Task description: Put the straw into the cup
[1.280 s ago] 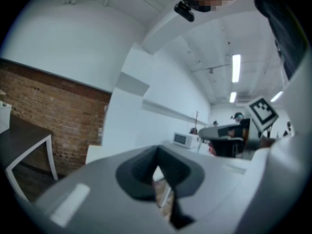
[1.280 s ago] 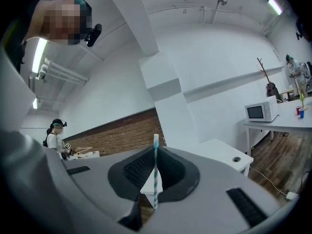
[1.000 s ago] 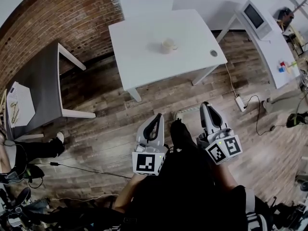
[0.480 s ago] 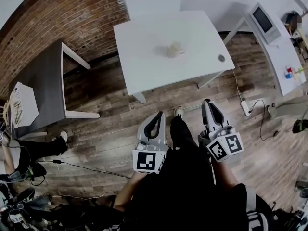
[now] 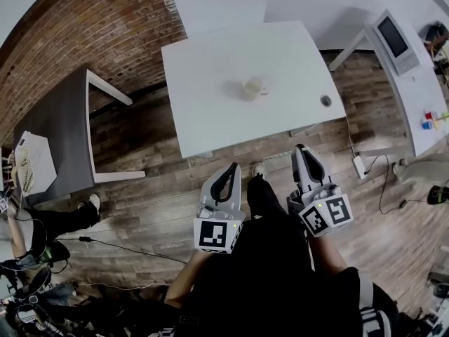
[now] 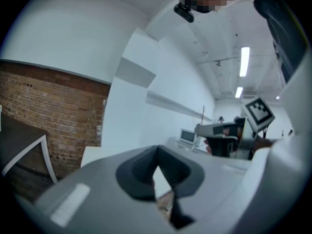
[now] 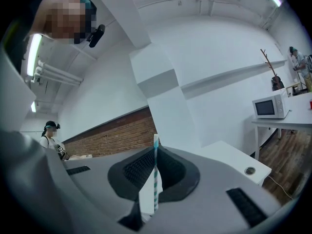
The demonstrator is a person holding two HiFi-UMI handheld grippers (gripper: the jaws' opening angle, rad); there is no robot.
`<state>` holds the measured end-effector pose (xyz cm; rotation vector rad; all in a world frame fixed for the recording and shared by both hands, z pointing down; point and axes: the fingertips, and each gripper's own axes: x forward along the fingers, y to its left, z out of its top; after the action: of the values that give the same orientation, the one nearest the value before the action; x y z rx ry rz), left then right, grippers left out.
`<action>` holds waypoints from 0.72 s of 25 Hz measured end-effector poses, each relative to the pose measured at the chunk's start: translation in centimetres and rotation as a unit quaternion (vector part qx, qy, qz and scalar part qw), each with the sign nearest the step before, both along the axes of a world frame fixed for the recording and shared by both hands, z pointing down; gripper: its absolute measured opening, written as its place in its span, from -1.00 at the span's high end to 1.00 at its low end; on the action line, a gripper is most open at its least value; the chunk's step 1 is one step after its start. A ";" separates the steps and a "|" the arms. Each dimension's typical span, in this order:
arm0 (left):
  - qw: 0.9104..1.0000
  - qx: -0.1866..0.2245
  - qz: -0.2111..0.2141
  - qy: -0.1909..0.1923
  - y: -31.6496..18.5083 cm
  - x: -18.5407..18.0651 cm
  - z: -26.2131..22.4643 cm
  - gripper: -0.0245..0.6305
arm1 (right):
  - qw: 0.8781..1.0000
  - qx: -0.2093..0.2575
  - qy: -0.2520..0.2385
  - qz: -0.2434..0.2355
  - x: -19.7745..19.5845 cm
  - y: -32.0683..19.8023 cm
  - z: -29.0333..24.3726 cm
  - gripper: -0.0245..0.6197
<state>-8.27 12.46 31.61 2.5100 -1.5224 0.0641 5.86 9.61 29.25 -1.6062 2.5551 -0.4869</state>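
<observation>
**A:** so where's the straw? can't spot it in the head view

**B:** right gripper [image 5: 303,153] has it. In the right gripper view the jaws are pinched on the striped straw [image 7: 155,174]. It stands upright between the pads with its top end poking out past them. My guess is that leaves a free end to drop into the cup.

**A:** and the left one?

**B:** left gripper [image 5: 229,170] has its tips together with nothing between them. Both are held low in front of the person, over the floor [image 5: 154,209], short of the tabletop's [image 5: 210,83] near edge.

**A:** cup?

**B:** cup [image 5: 253,88] sits alone around the middle of the tabletop, a bit toward the near edge. Looks upright, though it's too small to be sure. It's well apart from the straw, so nothing's in yet. I'd call this the approach. The straw needs carrying over the near edge and lining up above the rim. The cup looks light, so the empty left gripper is probably kept free to steady it.
</observation>
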 end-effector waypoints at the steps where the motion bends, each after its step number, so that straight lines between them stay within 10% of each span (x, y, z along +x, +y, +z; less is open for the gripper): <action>1: 1.000 -0.004 -0.001 -0.001 -0.8 0.4 0.1 0.91 | 1.000 -0.003 -0.002 -0.002 0.3 -0.8 0.1 0.87; 18: 0.997 -0.026 -0.051 -0.043 -10.8 5.7 0.8 0.91 | 0.998 -0.028 -0.028 -0.052 5.3 -12.0 2.7 0.87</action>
<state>-2.54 1.63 32.37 2.4132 -1.6582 0.1968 11.16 -2.41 31.95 -1.4589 2.6163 -0.6094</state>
